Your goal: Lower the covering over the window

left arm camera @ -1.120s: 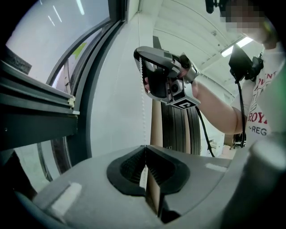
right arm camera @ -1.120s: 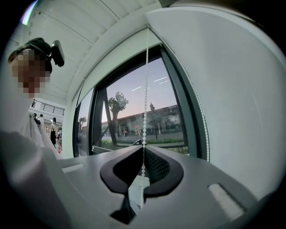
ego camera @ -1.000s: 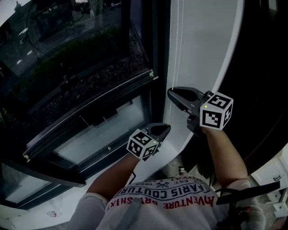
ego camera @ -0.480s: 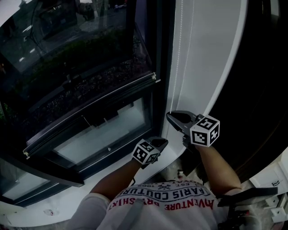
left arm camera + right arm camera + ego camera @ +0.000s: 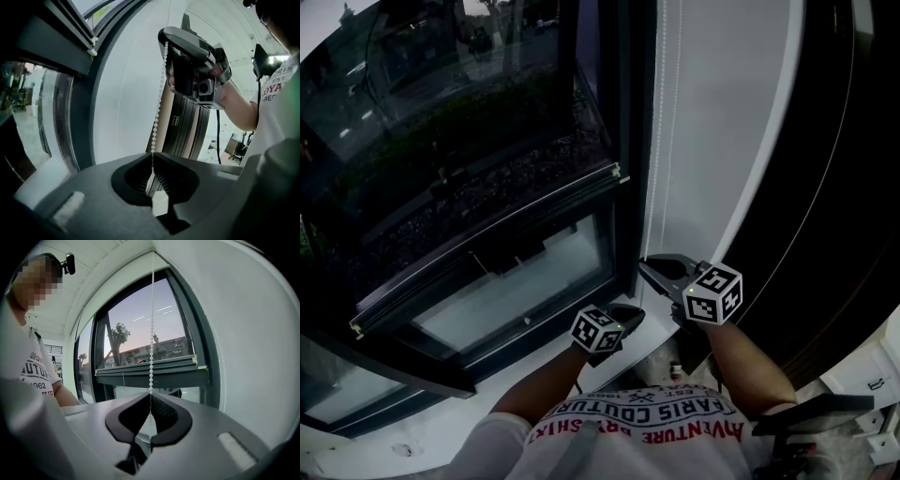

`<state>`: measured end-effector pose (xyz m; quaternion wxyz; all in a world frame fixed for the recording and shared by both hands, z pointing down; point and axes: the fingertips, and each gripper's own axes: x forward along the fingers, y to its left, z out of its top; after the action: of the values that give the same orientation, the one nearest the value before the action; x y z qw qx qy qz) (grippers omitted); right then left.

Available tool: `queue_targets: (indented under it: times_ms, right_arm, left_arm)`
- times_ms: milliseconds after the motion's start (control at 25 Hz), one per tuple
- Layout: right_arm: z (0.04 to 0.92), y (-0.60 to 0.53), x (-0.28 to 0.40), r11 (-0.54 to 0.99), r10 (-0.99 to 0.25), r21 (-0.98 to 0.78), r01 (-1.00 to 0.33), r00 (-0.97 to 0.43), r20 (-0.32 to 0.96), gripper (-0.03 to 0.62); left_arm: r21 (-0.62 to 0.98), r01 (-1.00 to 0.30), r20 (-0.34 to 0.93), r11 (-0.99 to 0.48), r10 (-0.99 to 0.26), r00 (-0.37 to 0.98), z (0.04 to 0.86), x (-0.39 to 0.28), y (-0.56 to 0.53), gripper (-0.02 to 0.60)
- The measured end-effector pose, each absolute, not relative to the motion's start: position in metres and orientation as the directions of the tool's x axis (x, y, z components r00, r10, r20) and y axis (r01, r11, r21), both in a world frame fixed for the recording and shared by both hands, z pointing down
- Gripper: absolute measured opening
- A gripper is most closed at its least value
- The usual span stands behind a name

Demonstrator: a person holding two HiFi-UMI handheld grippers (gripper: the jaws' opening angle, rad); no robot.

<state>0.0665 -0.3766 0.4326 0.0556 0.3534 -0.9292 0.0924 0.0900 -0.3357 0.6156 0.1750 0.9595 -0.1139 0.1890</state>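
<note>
A white bead chain (image 5: 661, 141) hangs down the white wall beside the dark window (image 5: 441, 141). My right gripper (image 5: 647, 265) is shut on one strand of it, the beads (image 5: 151, 348) running straight up from its closed tips (image 5: 150, 395). My left gripper (image 5: 633, 309) sits lower and nearer the person. It grips the chain (image 5: 159, 103) at its tips (image 5: 152, 154); its jaws have just been opening slightly, with the chain still pinched between them. From the left gripper view, the right gripper (image 5: 165, 40) is above, the chain taut between the two. The covering itself is out of sight.
A grey horizontal frame bar (image 5: 487, 234) crosses the window, with a lower pane beneath it. The white sill (image 5: 441, 441) runs along the bottom. Dark vertical panels (image 5: 825, 206) stand right of the white wall (image 5: 722, 112). The person's printed shirt (image 5: 647, 422) fills the lower edge.
Both grippers have come down along the chain, toward the sill and the person, the right one staying above the left. Both remain closed on the chain.
</note>
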Motion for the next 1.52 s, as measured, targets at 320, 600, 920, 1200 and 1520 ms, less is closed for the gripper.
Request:
queue_targets:
  times_ms: [320,600,920,1200,1520]
  right_arm:
    - [0.435,-0.376,0.065,0.731,-0.651,-0.131,-0.669,-0.742,0.16,0.008]
    - [0.437,-0.371,0.059,0.731,-0.648,-0.123,-0.671,-0.74,0.18,0.008]
    - [0.437,-0.376,0.054,0.742,-0.637,-0.111,-0.661,-0.747,0.191,0.008]
    - [0.44,-0.376,0.049,0.749,-0.627,-0.122,-0.651,-0.757,0.184,0.008]
    - [0.442,-0.384,0.052,0.743,-0.635,-0.12,-0.659,-0.75,0.183,0.008]
  left_arm:
    - [0.268,-0.229,0.33,-0.936,-0.134,0.934,0.569,0.065,-0.351,0.081]
    - [0.206,-0.188,0.064,-0.96,-0.178,0.982,0.413,0.05,-0.396,0.083]
    - [-0.019,-0.169,-0.057,-0.985,-0.168,0.984,0.261,0.081,-0.396,0.083]
    - [-0.036,-0.266,-0.014,-0.963,-0.265,0.964,0.237,0.092,-0.397,0.025]
    - [-0.003,-0.273,-0.014,-0.962,-0.273,0.962,0.238,0.088,-0.403,0.012]
